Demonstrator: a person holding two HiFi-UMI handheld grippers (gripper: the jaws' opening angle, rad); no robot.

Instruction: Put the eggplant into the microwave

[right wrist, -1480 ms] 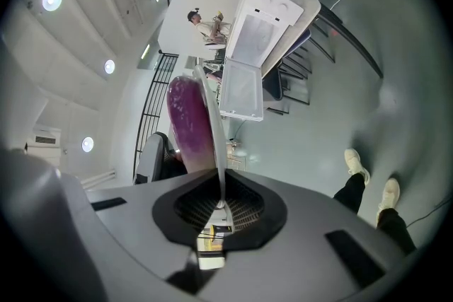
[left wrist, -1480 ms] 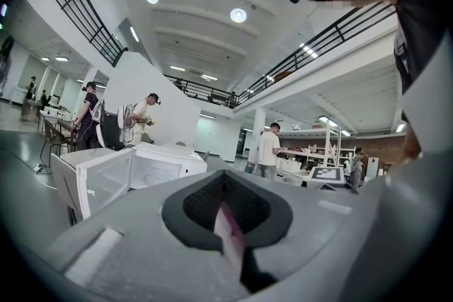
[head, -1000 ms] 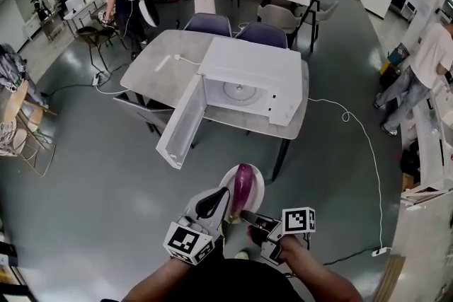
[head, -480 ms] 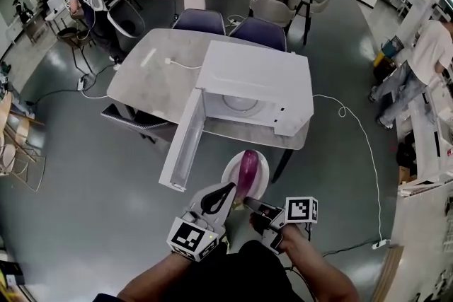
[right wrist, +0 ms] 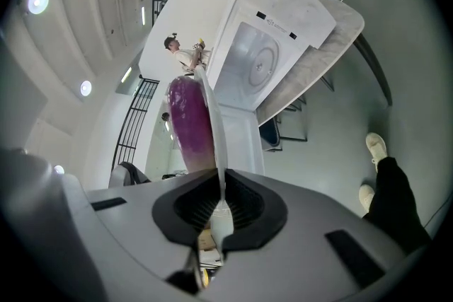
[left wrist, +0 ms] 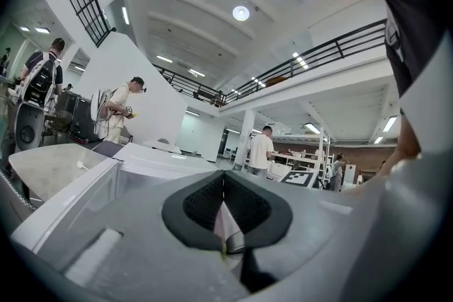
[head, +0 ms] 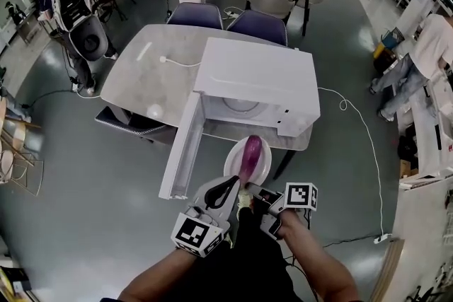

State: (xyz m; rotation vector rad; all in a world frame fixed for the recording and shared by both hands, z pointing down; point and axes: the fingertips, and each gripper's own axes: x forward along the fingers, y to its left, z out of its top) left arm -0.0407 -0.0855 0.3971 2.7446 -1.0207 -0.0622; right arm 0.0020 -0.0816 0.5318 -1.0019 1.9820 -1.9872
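A purple eggplant (head: pixel 251 152) lies on a white plate (head: pixel 264 167) that both grippers carry in front of the white microwave (head: pixel 258 78). The microwave's door (head: pixel 181 145) hangs open to the left, and its turntable shows inside. My left gripper (head: pixel 231 189) is shut on the plate's near left rim. My right gripper (head: pixel 250 192) is shut on the near rim beside it. In the right gripper view the plate (right wrist: pixel 215 138) runs edge-on out of the right gripper (right wrist: pixel 219 212), with the eggplant (right wrist: pixel 190 120) left of it and the microwave (right wrist: pixel 267 60) ahead. A thin white rim sits in the left gripper (left wrist: pixel 225 223).
The microwave stands on a grey table (head: pixel 141 71) with a white cable (head: pixel 180 64) on top. Two purple chairs (head: pixel 258 25) stand behind it. A power cord (head: pixel 357 131) trails over the floor at the right. Several people stand at the back and at the right.
Both grippers have carried the plate and eggplant forward, closer to the open microwave. The table and microwave now loom larger and nearer in the head view.
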